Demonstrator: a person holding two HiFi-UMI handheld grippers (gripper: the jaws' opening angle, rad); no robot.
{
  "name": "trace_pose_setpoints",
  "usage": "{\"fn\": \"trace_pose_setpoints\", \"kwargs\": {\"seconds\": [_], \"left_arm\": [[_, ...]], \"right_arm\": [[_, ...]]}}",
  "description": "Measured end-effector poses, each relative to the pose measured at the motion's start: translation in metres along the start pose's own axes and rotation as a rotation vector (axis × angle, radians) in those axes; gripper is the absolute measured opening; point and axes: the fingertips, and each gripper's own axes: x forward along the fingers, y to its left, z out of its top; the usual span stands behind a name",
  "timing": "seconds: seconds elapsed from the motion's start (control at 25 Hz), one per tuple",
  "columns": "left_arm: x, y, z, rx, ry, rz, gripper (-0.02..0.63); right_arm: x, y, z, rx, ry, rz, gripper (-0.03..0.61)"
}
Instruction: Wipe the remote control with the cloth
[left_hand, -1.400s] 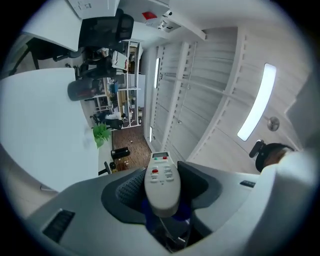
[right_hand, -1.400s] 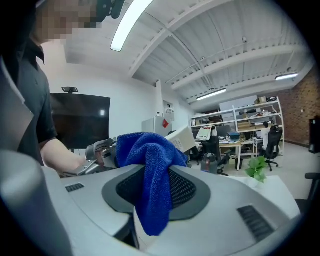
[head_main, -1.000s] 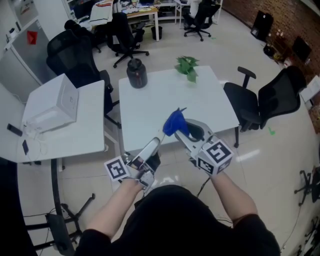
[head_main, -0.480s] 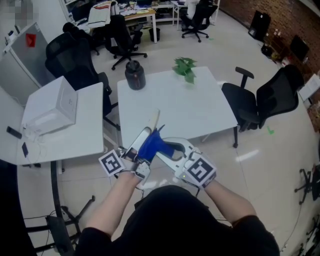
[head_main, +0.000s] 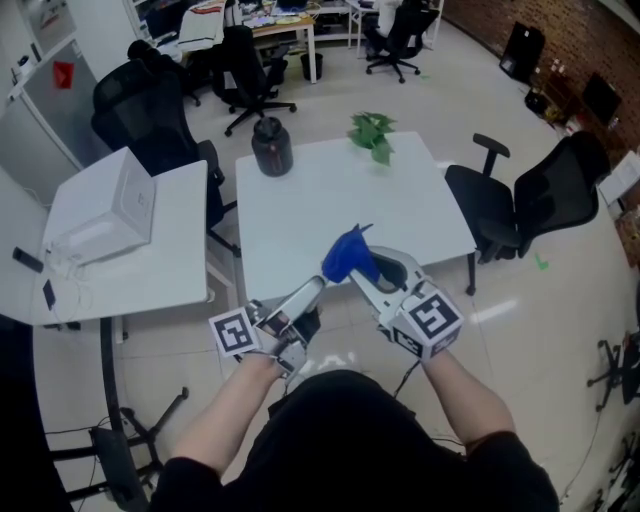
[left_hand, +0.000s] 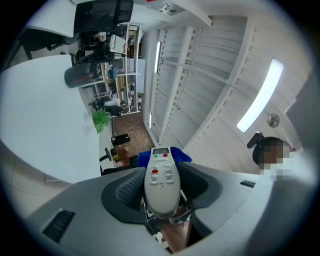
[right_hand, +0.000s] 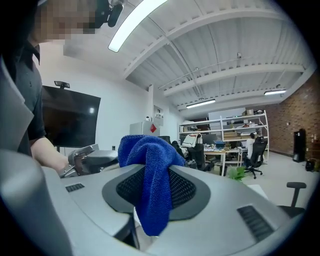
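Note:
A light grey remote control (left_hand: 162, 179) with red and green buttons sits lengthwise between the jaws of my left gripper (left_hand: 162, 189), which is shut on it. In the head view the remote (head_main: 303, 297) points up and to the right over the table's near edge, held by the left gripper (head_main: 298, 302). My right gripper (head_main: 364, 270) is shut on a bunched blue cloth (head_main: 349, 254). The cloth (right_hand: 149, 172) hangs between its pads. It sits just past the remote's far tip, and whether it touches the tip I cannot tell. A blue edge of the cloth (left_hand: 144, 157) shows behind the remote.
A white table (head_main: 330, 195) lies ahead with a black jar (head_main: 272, 147) and a green plant (head_main: 373, 133) at its far side. A black office chair (head_main: 540, 200) stands to the right. A second table with a white box (head_main: 105, 210) is on the left.
Half a second ago the cloth lay over the remote's near part, close to the left gripper. It has since slid back out to the remote's far tip, where it was a second ago.

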Motion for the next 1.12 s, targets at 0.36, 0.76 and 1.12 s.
{"fn": "trace_pose_setpoints", "kwargs": {"seconds": [0.36, 0.76, 1.12], "left_arm": [[-0.019, 0.093, 0.026, 0.420, -0.003, 0.460, 0.204], [-0.034, 0.297, 0.049, 0.884, 0.238, 1.130, 0.206], [-0.050, 0.383, 0.040, 0.818, 0.338, 1.339, 0.206]], "right_arm": [[-0.030, -0.023, -0.022, -0.009, 0.069, -0.107, 0.129], [-0.067, -0.053, -0.092, 0.017, 0.239, -0.188, 0.129], [-0.065, -0.077, -0.119, 0.064, 0.329, -0.178, 0.129]]}}
